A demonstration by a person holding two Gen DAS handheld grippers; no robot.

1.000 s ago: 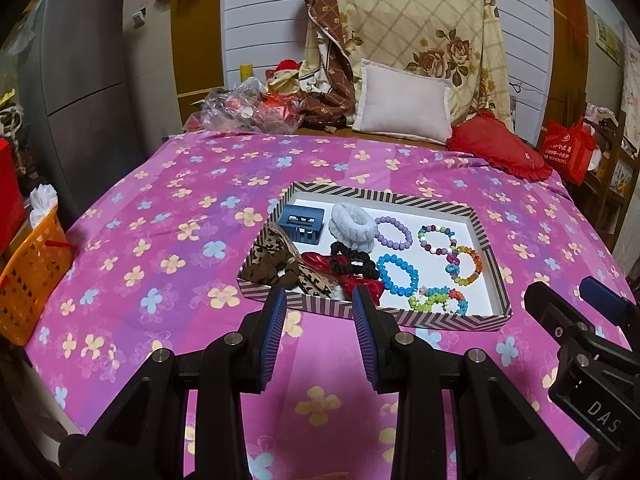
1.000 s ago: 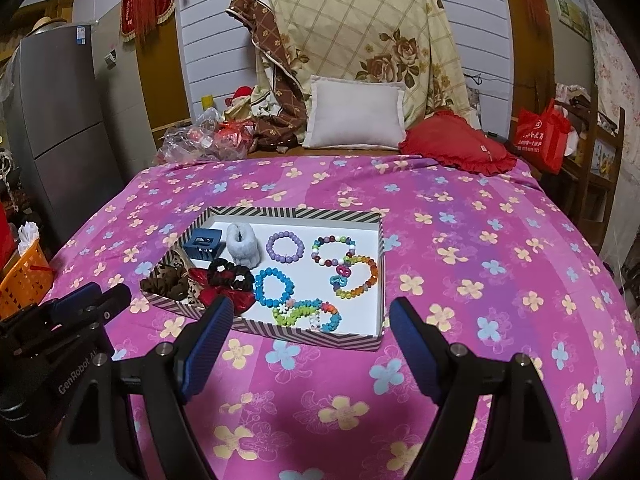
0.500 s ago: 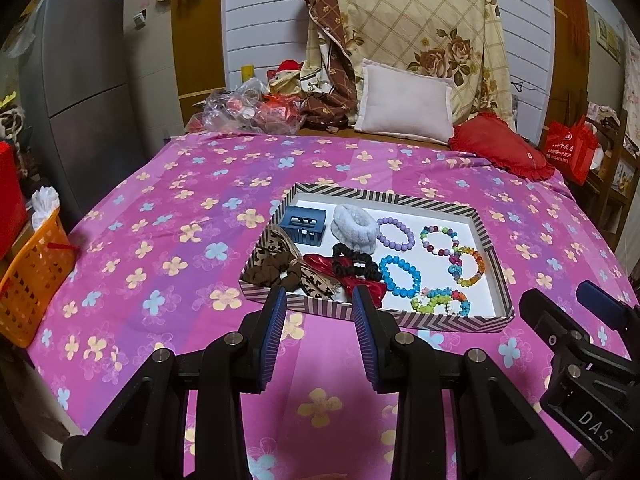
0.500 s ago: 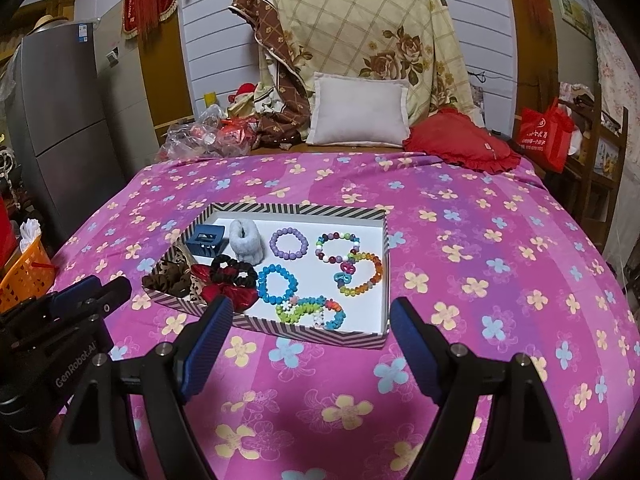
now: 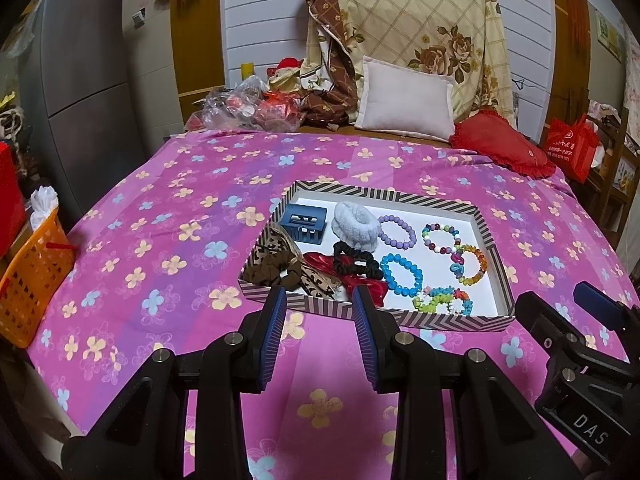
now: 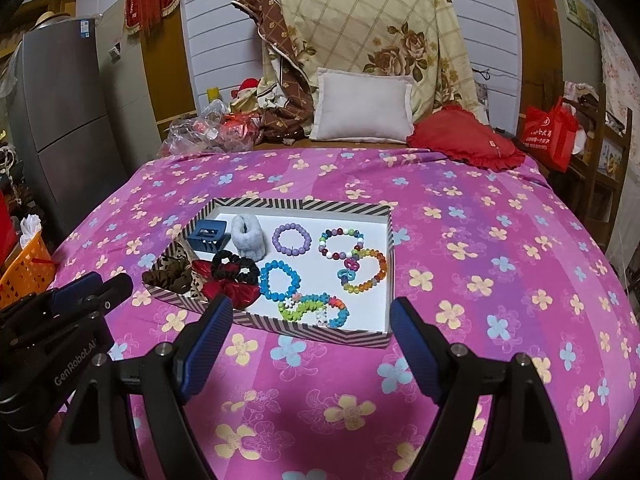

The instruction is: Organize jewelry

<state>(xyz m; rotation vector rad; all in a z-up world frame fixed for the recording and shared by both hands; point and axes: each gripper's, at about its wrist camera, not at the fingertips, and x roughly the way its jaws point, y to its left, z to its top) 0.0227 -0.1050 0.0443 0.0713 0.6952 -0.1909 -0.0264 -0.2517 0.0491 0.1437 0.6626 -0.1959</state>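
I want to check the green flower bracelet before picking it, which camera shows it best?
The right wrist view: the green flower bracelet lies whole and near between the open right gripper's fingers, close to the tray's front wall. The left wrist view shows it smaller, off to the right, still unblocked.

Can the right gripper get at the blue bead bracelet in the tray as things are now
Probably yes. The right gripper is open and empty just short of the tray; the blue bead bracelet lies flat, uncovered, near that edge.
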